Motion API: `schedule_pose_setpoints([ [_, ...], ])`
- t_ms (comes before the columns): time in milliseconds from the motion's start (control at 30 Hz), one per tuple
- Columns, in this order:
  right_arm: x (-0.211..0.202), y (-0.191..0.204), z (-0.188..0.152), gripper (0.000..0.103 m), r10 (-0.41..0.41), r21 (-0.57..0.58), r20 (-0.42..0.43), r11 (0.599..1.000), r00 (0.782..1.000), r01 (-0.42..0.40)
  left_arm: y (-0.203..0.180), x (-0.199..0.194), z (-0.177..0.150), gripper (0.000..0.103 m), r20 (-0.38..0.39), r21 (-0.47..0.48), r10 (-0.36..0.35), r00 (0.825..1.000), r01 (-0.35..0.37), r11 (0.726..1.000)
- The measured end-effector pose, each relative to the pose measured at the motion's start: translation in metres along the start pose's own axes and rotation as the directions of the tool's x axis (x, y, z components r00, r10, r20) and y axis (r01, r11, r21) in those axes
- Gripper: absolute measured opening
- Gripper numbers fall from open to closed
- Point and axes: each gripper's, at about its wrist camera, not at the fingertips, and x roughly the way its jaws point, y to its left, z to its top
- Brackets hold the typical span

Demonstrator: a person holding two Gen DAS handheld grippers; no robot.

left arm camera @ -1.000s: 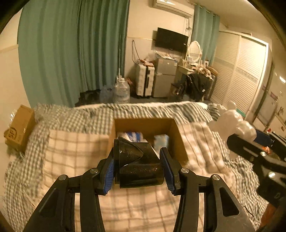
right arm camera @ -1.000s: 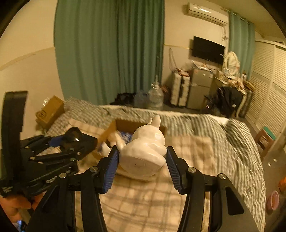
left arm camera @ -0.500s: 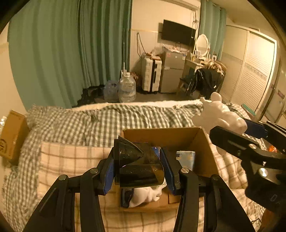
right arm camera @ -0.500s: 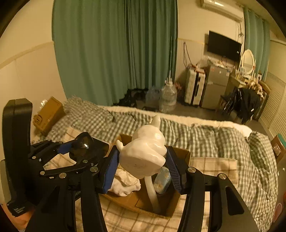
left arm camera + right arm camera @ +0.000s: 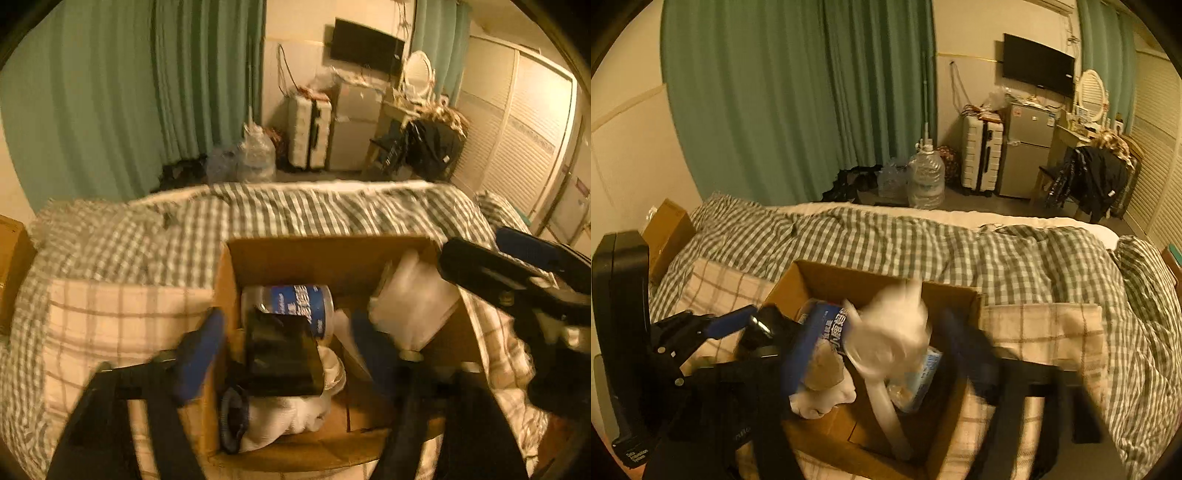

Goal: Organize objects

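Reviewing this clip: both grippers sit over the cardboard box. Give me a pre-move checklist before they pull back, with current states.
1. Left gripper open, clear of the black object: ok, fingers spread wide either side.
2. Black object inside the cardboard box: ok, resting on white cloth.
3. Right gripper released the white figurine: ok, blurred but fingers stand apart from it.
4. Figurine settled in box: cannot tell, motion blur.
5. Grippers apart from each other: ok.

Cardboard box (image 5: 236, 273) crowded: bottle (image 5: 291, 302), black cup (image 5: 280, 354), white cloth (image 5: 284, 413); bare floor front right (narrow).
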Motion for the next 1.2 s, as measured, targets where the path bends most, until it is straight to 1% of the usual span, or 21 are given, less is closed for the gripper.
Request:
schedule_pose_setpoints([
  [33, -0.009, -0.003, 0.001, 0.083, -0.001, 0.012, 0.021, 1.0, 1.0, 0.001, -0.001, -0.007, 0.003, 0.085, 0.017, -0.001, 0.006, 1.0, -0.006, 1.0],
  [100, -0.025, -0.005, 0.005, 0.083, -0.005, 0.022, 0.038, 1.0, 0.999, 0.005, -0.001, -0.022, 0.009, 0.086, 0.038, -0.005, 0.002, 0.999, -0.002, 1.0],
  [200, -0.051, -0.006, 0.012, 0.083, -0.035, 0.013, 0.061, 0.999, 0.998, 0.034, 0.0, -0.046, 0.017, 0.086, 0.055, -0.014, 0.016, 0.998, -0.015, 1.0],
  [267, -0.076, -0.005, 0.018, 0.084, -0.057, 0.01, 0.087, 0.998, 0.995, 0.056, 0.0, -0.07, 0.023, 0.087, 0.088, -0.013, 0.022, 0.996, -0.021, 1.0],
  [300, -0.089, -0.005, 0.02, 0.084, -0.064, 0.009, 0.099, 0.998, 0.993, 0.063, -0.001, -0.082, 0.026, 0.093, 0.107, -0.01, 0.027, 0.994, -0.026, 1.0],
  [367, -0.119, -0.002, 0.025, 0.085, -0.076, 0.005, 0.137, 0.997, 0.988, 0.076, -0.001, -0.116, 0.03, 0.096, 0.169, -0.008, 0.049, 0.984, -0.049, 0.999],
  [467, -0.163, 0.003, 0.028, 0.086, -0.102, -0.006, 0.186, 0.994, 0.977, 0.105, -0.002, -0.16, 0.031, 0.096, 0.229, -0.002, 0.049, 0.972, -0.05, 0.999],
  [533, -0.194, 0.007, 0.028, 0.09, -0.123, -0.006, 0.22, 0.992, 0.968, 0.128, -0.003, -0.183, 0.032, 0.096, 0.26, -0.003, 0.055, 0.964, -0.056, 0.998],
  [567, -0.205, 0.008, 0.027, 0.09, -0.126, -0.006, 0.235, 0.991, 0.964, 0.131, -0.003, -0.196, 0.031, 0.098, 0.281, -0.003, 0.06, 0.958, -0.061, 0.998],
  [600, -0.216, 0.01, 0.025, 0.092, -0.128, -0.005, 0.25, 0.991, 0.96, 0.134, -0.002, -0.209, 0.03, 0.103, 0.298, -0.005, 0.067, 0.952, -0.069, 0.998],
  [667, -0.238, 0.013, 0.019, 0.096, -0.136, -0.003, 0.279, 0.99, 0.951, 0.143, 0.0, -0.235, 0.023, 0.103, 0.346, -0.016, 0.089, 0.934, -0.089, 0.996],
  [733, -0.25, 0.017, 0.009, 0.099, -0.147, 0.001, 0.296, 0.988, 0.944, 0.154, 0.001, -0.251, 0.017, 0.103, 0.371, -0.024, 0.103, 0.923, -0.101, 0.995],
  [800, -0.255, 0.02, -0.001, 0.103, -0.159, 0.008, 0.297, 0.986, 0.942, 0.164, 0.003, -0.262, 0.006, 0.103, 0.385, -0.029, 0.106, 0.917, -0.103, 0.994],
  [833, -0.256, 0.02, -0.006, 0.103, -0.16, 0.01, 0.297, 0.986, 0.941, 0.165, 0.004, -0.264, 0.001, 0.103, 0.39, -0.031, 0.11, 0.914, -0.106, 0.994],
  [933, -0.252, 0.02, -0.026, 0.103, -0.163, 0.013, 0.291, 0.986, 0.943, 0.167, 0.007, -0.268, -0.021, 0.103, 0.414, -0.065, 0.155, 0.897, -0.14, 0.988],
  [1033, -0.243, 0.016, -0.05, 0.103, -0.17, 0.013, 0.295, 0.985, 0.94, 0.174, 0.013, -0.255, -0.047, 0.103, 0.405, -0.093, 0.161, 0.9, -0.134, 0.987],
  [1100, -0.233, 0.015, -0.066, 0.103, -0.164, 0.012, 0.295, 0.986, 0.941, 0.168, 0.017, -0.242, -0.068, 0.103, 0.407, -0.121, 0.194, 0.893, -0.158, 0.98],
  [1133, -0.223, 0.013, -0.077, 0.103, -0.163, 0.014, 0.289, 0.986, 0.943, 0.167, 0.018, -0.235, -0.076, 0.103, 0.399, -0.129, 0.202, 0.894, -0.163, 0.978],
  [1200, -0.207, 0.011, -0.094, 0.103, -0.182, 0.021, 0.271, 0.983, 0.945, 0.184, 0.022, -0.216, -0.096, 0.103, 0.38, -0.129, 0.195, 0.904, -0.157, 0.979],
])
